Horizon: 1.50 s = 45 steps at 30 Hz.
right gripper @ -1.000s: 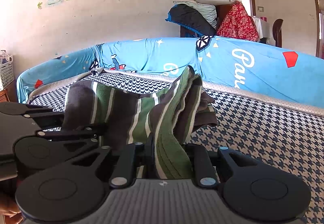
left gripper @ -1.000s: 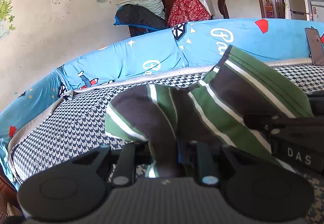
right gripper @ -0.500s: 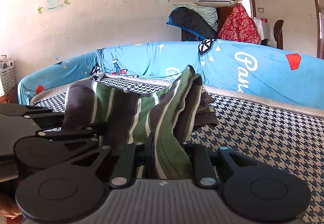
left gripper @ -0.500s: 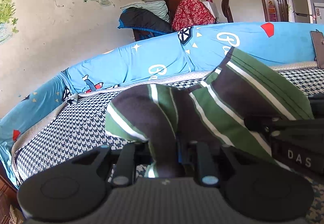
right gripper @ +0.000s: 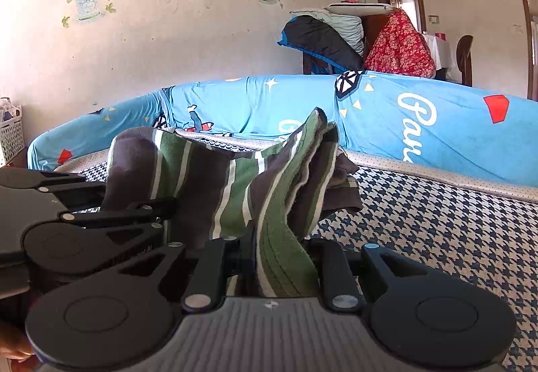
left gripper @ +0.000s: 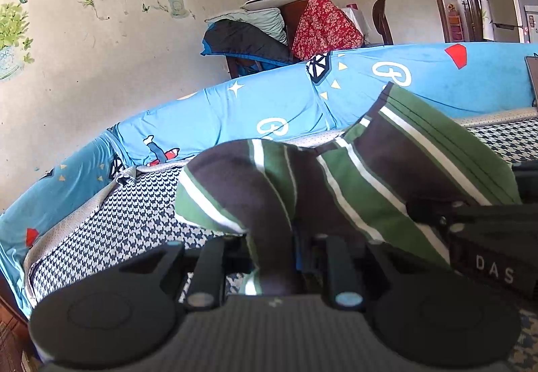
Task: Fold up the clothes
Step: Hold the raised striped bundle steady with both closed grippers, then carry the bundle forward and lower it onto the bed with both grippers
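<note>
Left wrist view: at the left I see the houndstooth mattress [left gripper: 111, 231] free of things up to the blue padded rail [left gripper: 235, 110] that borders its far edge. My left gripper [left gripper: 274, 251] has its jaws nearly together, pinching a fold of the green striped garment [left gripper: 363, 177], which stands up in front of me. At the right edge my other tool is just beside it. In the right wrist view my right gripper [right gripper: 280, 251] is clamped on another fold of the same garment [right gripper: 235, 180]. To its right the mattress [right gripper: 437, 231] lies bare up to the rail [right gripper: 420, 123].
</note>
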### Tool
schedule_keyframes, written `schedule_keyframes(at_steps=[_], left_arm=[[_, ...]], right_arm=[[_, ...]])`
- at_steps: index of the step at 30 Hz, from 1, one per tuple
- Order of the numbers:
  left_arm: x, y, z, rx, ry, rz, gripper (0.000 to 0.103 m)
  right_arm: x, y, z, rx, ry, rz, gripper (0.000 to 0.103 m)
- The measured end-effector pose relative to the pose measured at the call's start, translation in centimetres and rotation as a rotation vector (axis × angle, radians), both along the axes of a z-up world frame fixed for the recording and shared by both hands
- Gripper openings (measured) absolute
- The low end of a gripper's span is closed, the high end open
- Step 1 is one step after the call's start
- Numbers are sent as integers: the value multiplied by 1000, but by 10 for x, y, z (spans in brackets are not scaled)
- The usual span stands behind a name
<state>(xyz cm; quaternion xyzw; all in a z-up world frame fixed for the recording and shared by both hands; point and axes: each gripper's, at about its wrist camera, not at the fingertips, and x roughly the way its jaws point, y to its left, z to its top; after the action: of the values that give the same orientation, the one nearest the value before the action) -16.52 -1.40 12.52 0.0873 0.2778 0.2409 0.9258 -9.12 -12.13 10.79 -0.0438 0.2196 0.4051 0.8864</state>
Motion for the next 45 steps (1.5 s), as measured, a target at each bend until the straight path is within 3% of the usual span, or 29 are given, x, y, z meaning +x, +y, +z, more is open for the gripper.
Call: schedule_keyframes(at_steps=[28, 45], left_arm=[[59, 101, 3, 103, -11, 43, 18], [122, 172, -30, 51, 39, 85, 18]], right_arm=[[43, 108, 4, 22, -16, 33, 18], [89, 174, -34, -17, -8, 24, 18]])
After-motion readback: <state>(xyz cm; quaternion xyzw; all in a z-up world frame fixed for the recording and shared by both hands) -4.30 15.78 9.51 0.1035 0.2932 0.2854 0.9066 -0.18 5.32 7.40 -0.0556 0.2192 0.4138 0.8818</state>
